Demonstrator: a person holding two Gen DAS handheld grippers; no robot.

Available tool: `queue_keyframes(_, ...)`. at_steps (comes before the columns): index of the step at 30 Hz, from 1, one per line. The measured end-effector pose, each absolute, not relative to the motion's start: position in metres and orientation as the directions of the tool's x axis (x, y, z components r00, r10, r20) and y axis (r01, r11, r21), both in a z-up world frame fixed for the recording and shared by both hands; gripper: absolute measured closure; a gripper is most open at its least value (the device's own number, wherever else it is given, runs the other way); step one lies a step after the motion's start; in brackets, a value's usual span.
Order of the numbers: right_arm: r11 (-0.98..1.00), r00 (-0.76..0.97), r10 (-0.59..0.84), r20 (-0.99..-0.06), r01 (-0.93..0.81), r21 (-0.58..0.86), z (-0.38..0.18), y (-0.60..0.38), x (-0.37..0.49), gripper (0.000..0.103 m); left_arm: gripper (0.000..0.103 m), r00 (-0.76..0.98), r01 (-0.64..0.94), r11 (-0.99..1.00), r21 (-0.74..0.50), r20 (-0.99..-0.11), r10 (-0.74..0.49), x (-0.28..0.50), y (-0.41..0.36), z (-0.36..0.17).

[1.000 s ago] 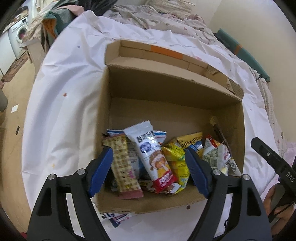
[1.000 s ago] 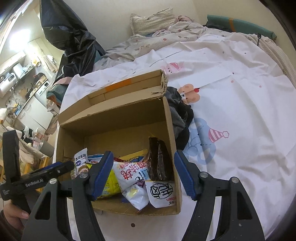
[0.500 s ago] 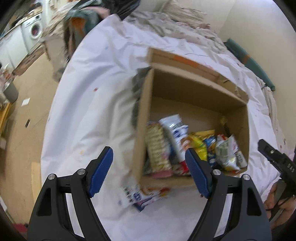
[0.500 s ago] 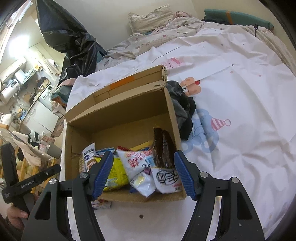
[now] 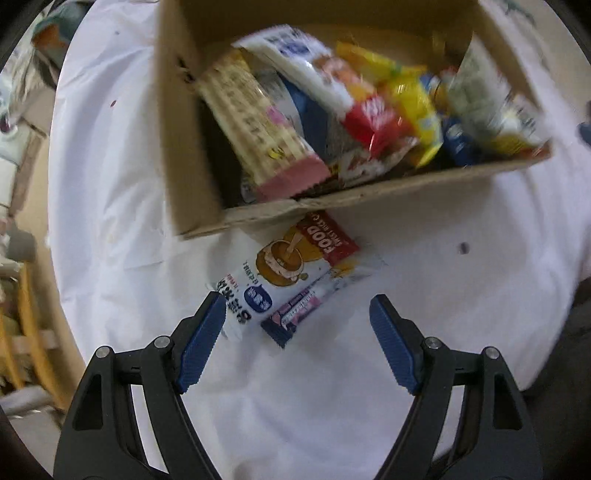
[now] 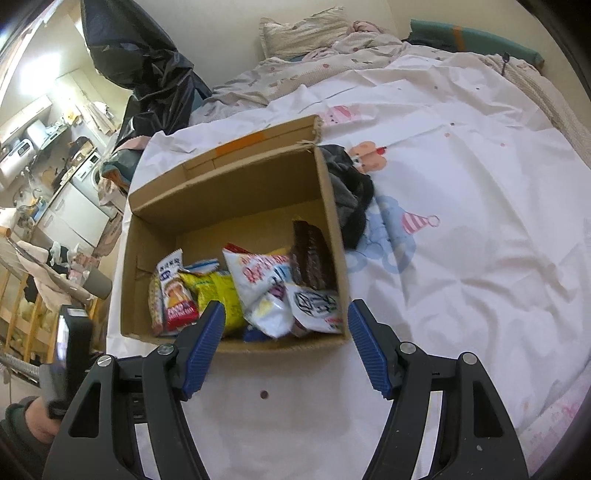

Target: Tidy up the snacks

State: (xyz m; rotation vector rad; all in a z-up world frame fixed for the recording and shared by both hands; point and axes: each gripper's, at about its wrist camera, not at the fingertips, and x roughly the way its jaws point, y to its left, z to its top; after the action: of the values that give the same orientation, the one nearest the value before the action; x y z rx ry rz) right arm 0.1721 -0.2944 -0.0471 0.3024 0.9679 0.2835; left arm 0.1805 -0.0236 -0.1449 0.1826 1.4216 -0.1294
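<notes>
A cardboard box (image 5: 192, 155) (image 6: 332, 229) filled with several snack packets sits on a white bed sheet. Outside it, against its front wall, lie a white and red snack packet (image 5: 284, 266) and a slim dark-blue and pink bar (image 5: 295, 314). My left gripper (image 5: 297, 321) points straight down just above these two, open, with nothing between its fingers. My right gripper (image 6: 286, 328) hovers open in front of the box, empty. The left gripper's black body shows at the lower left of the right wrist view, held by a hand (image 6: 37, 421).
A dark cloth (image 6: 351, 199) lies against the box's right wall. Pillows and a blanket (image 6: 306, 33) lie at the far end of the bed. A black bag (image 6: 147, 62) and kitchen furniture stand to the left beyond the bed edge. The sheet (image 6: 461, 221) stretches to the right.
My left gripper has swung down from looking into the box to hanging over the two packets on the sheet in front of it. The right gripper has drifted slightly; the box sits a little more to the right in its view.
</notes>
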Motion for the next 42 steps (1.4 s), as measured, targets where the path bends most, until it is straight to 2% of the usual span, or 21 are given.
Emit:
queue_keyframes(5,0.916,0.532,0.366,-0.763,-0.062,0.396,-0.052,-0.308,0.161,0.032,0.024,0.139,0.234,0.968,0.090,-0.989,0.059,0.193,-0.032,-0.162)
queue_keyframes(9,0.921,0.538,0.355,-0.764,-0.062,0.385,-0.050,-0.313,0.154,0.032,0.016,0.122,0.233,0.968,0.089,-0.991,0.062,0.200,-0.033,-0.169)
queue_keyframes(11,0.920,0.539,0.356,-0.763,-0.058,0.388,-0.050,-0.316,0.151,0.032,0.015,0.116,0.241,0.967,0.077,-0.992,0.050,0.196,-0.036,-0.170)
queue_keyframes(22,0.910,0.497,0.394,-0.773,-0.096,0.403,-0.056,-0.296,0.148,0.032,0.015,-0.059,0.381,0.903,-0.201,-0.979,-0.193,0.138,-0.073,-0.166)
queue_keyframes(26,0.905,0.451,0.408,-0.794,-0.090,0.415,-0.067,-0.291,0.142,0.032,0.015,-0.052,0.409,0.885,-0.222,-0.974,-0.221,0.124,-0.077,-0.156)
queue_keyframes(30,0.901,0.408,0.417,-0.812,-0.066,0.429,-0.078,-0.290,0.139,0.032,0.015,0.016,0.349,0.909,-0.226,-0.969,-0.247,0.122,-0.060,-0.136)
queue_keyframes(36,0.892,0.365,0.434,-0.823,-0.045,0.450,-0.090,-0.284,0.140,0.032,0.016,0.117,0.144,0.964,-0.224,-0.963,-0.242,0.138,-0.011,-0.122)
queue_keyframes(38,0.894,0.360,0.432,-0.827,-0.054,0.444,-0.091,-0.279,0.141,0.032,0.020,0.137,0.035,0.974,-0.226,-0.964,-0.229,0.147,0.009,-0.130)
queue_keyframes(40,0.896,0.354,0.431,-0.830,-0.058,0.440,-0.092,-0.276,0.142,0.032,0.040,0.118,-0.048,0.972,-0.230,-0.968,-0.223,0.155,0.019,-0.144)
queue_keyframes(42,0.898,0.350,0.427,-0.834,-0.057,0.436,-0.094,-0.275,0.143,0.032,0.048,0.098,-0.086,0.968,-0.234,-0.969,-0.226,0.158,0.021,-0.153)
